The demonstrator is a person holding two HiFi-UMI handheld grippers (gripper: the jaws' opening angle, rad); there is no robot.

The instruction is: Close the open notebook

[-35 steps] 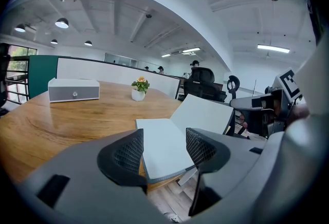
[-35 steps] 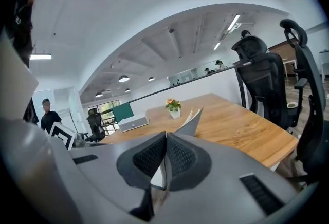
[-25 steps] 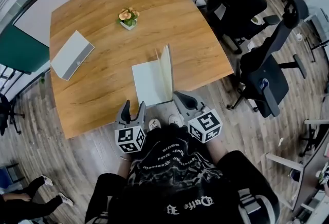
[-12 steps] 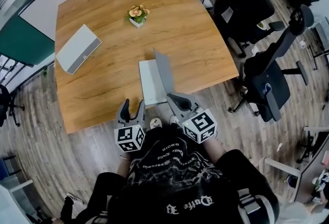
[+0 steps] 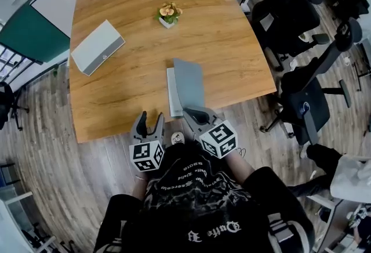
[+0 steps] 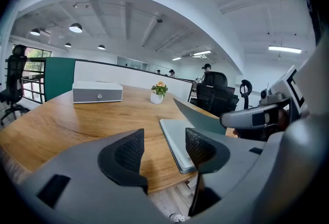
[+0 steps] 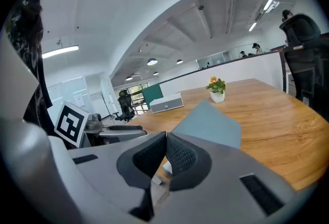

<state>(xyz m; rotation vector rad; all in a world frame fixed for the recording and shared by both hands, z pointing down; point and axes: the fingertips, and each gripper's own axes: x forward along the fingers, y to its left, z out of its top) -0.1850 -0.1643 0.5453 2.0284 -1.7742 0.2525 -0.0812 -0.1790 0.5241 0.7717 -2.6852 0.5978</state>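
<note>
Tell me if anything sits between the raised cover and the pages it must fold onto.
Nothing visible does. The grey cover leans over the notebook's bare pages, and the gap between them looks empty in the left gripper view. The flower pot and grey box stand well away.

The table (image 5: 127,83) is viewed steeply from above by the head view, close over the person's (image 5: 197,199) shoulders. Both gripper views are set low at the near edge, faced across it; notebook (image 5: 188,83), plant (image 5: 167,14) and grey box (image 5: 97,47) are shared.
</note>
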